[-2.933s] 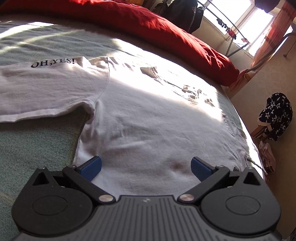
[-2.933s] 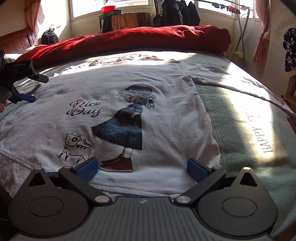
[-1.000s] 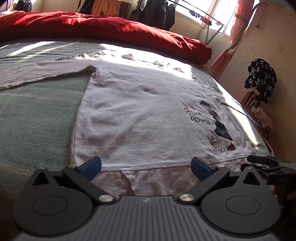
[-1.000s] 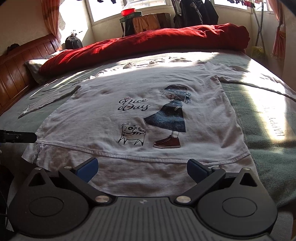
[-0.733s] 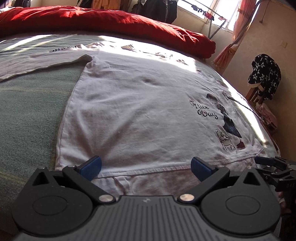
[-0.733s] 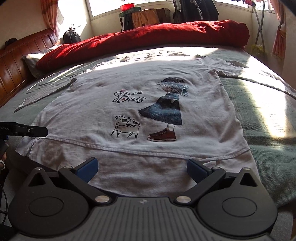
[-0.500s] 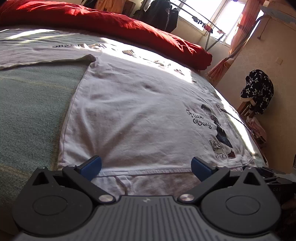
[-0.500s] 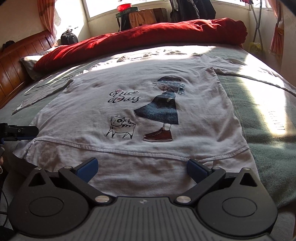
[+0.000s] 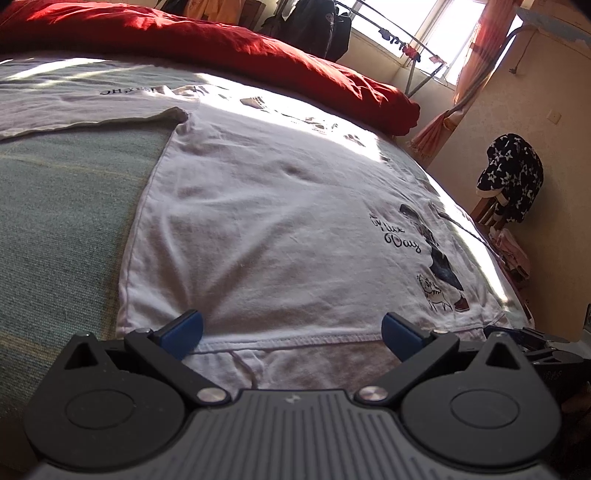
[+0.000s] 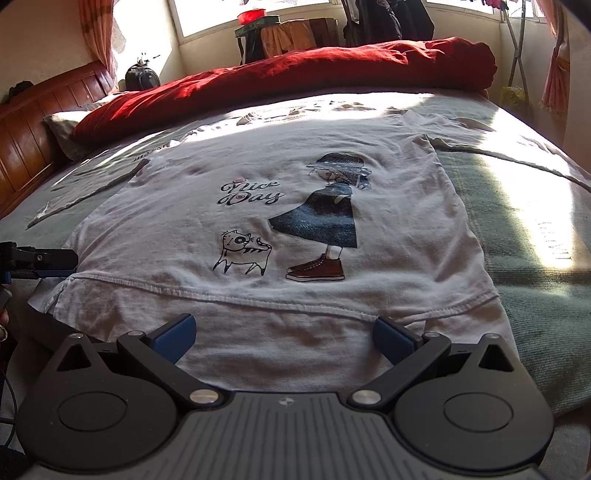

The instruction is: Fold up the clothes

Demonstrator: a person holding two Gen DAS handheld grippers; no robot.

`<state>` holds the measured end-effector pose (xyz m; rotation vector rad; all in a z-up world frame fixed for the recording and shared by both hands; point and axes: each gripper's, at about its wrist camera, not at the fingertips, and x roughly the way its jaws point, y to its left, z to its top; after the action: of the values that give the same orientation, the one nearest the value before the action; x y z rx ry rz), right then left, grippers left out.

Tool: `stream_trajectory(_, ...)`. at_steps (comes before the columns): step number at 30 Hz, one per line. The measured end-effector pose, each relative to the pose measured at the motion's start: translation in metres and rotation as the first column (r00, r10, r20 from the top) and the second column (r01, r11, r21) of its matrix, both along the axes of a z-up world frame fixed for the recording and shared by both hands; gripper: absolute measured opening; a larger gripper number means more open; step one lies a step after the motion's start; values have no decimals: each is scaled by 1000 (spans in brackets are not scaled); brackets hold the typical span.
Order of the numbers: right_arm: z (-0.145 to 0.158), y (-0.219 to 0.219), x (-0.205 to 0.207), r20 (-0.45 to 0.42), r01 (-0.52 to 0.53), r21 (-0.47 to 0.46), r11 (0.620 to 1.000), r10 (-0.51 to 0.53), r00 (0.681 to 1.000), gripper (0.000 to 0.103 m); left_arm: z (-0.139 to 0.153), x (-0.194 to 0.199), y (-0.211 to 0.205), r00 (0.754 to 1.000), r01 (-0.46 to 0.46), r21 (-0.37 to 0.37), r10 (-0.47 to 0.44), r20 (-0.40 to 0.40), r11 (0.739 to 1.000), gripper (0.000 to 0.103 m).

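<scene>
White t-shirt (image 10: 332, 236) lies flat, print side up, on the green bedspread (image 9: 66, 206) of the bed, sleeves spread out to both sides. Print shows "Nice Day" text (image 10: 251, 194), a girl in a blue dress (image 10: 325, 218) and a small cat (image 10: 242, 251). Shirt's bottom hem (image 10: 280, 301) is nearest both cameras, with a second fabric layer sticking out below the stitched hem edge. Left gripper (image 9: 291, 332) is released, 2 blue-tipped fingers spread wide, sitting at the hem near the shirt's left bottom corner; cannot tell if the tips touch the cloth. Right gripper (image 10: 282, 334) is also released, fingers wide apart, at the hem near the shirt's right bottom corner, nothing pinched between them. In the right wrist view the left gripper pokes in at the left edge just beside the shirt corner. Red duvet (image 10: 295, 81) is bunched along the far side of the bed. Wooden headboard (image 10: 33, 122) at left, window (image 10: 236, 11) behind. Dark star-patterned garment (image 9: 511, 177) hangs by the wall past the bed.
</scene>
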<state>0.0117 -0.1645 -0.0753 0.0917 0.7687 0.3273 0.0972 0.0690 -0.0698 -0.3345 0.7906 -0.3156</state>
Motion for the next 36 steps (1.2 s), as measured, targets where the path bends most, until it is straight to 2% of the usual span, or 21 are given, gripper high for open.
stream_trajectory(6, 1, 0, 1, -2, 0, 1, 1000, 0, 1000, 103, 13, 4, -12, 999, 32, 73, -33, 10, 997, 102)
stream_trajectory(9, 1, 0, 1, -3, 2, 0, 1000, -2, 1000, 103, 19, 8, -13, 997, 65, 56, -67, 37, 996, 102)
stream_trajectory(13, 0, 1, 1, -2, 2, -7, 1000, -2, 1000, 103, 4, 19, -10, 999, 43, 28, -42, -24, 999, 102)
stream_trajectory(19, -1, 1, 2, -4, 2, -7, 1000, -2, 1000, 103, -1, 16, 0, 999, 40, -36, -39, 2, 999, 102)
stream_trajectory(24, -2, 4, 1, 0, 0, -28, 1000, 0, 1000, 103, -1, 15, -4, 999, 41, -17, -41, 10, 999, 102)
stream_trajectory(36, -2, 7, 2, -3, 4, -44, 999, -4, 1000, 103, 0, 17, -2, 1000, 23, -33, -23, 13, 999, 102)
